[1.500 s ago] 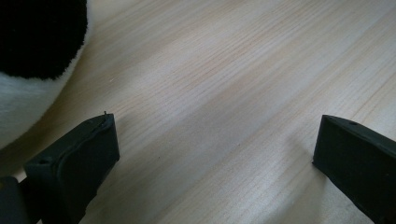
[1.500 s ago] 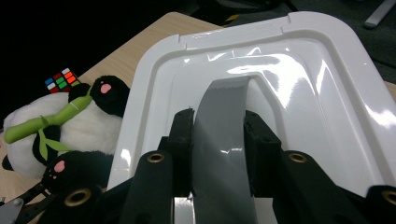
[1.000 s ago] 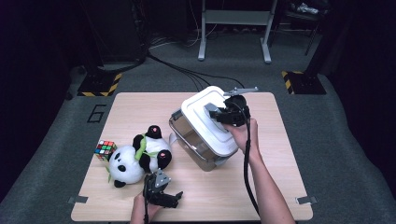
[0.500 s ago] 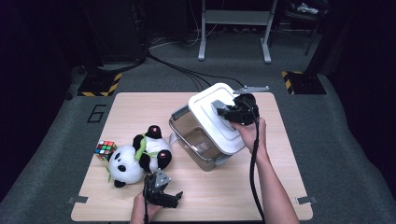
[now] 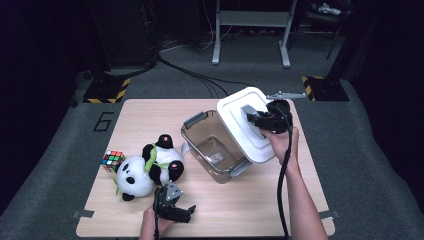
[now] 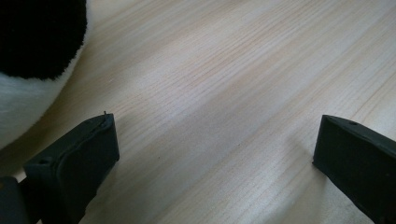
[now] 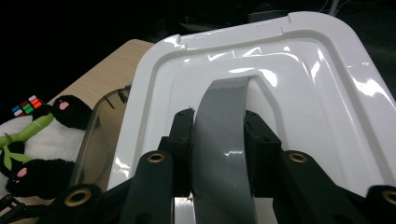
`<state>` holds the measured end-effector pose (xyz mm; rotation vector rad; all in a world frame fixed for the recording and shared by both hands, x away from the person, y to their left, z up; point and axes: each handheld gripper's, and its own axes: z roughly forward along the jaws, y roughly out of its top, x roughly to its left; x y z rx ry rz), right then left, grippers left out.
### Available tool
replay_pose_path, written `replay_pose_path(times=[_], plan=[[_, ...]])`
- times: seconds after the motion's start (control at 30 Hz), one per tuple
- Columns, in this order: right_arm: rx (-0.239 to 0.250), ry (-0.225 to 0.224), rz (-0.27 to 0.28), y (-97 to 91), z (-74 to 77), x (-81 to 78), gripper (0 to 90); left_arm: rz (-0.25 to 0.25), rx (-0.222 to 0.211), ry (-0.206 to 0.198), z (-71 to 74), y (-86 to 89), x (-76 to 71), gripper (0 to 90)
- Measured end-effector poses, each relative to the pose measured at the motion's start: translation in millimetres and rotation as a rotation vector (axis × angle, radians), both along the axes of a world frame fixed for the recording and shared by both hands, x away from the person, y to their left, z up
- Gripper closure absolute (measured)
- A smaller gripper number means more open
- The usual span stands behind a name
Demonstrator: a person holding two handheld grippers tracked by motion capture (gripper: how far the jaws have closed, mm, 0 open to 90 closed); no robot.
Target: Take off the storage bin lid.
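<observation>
A white lid (image 5: 239, 131) with a grey tape handle (image 7: 219, 154) hangs tilted over the right rim of a clear plastic box (image 5: 210, 145). My right gripper (image 5: 257, 119) is shut on that handle, its jaws pressing it from both sides (image 7: 217, 126). The box stands open and looks empty. A plush panda (image 5: 145, 167) lies left of the box. My left gripper (image 5: 172, 207) rests low at the table's front edge, just below the panda, open with bare wood between its fingers (image 6: 215, 149).
A Rubik's cube (image 5: 113, 160) sits left of the panda near the table's left edge. The wooden table (image 5: 150, 120) has free room at its back left and front right. Cables and stand legs lie on the floor beyond.
My right gripper has carried the lid to the right, uncovering more of the box's opening. The left gripper has stayed put.
</observation>
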<state>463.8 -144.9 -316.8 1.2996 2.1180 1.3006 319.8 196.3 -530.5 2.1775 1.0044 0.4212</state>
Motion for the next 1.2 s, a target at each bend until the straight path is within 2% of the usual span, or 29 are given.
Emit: replay_pose_path(times=[0.67,1.2], plan=[[0.024,0.014,-0.119,-48.5,-12.8,1.1,68.0,-0.003,-0.003,0.005,0.3,0.2,0.0,0.0],[0.028,0.026,-0.217,-78.7,-26.6,4.8,68.0,-0.004,0.002,0.001,0.4,0.4,0.3,0.0]])
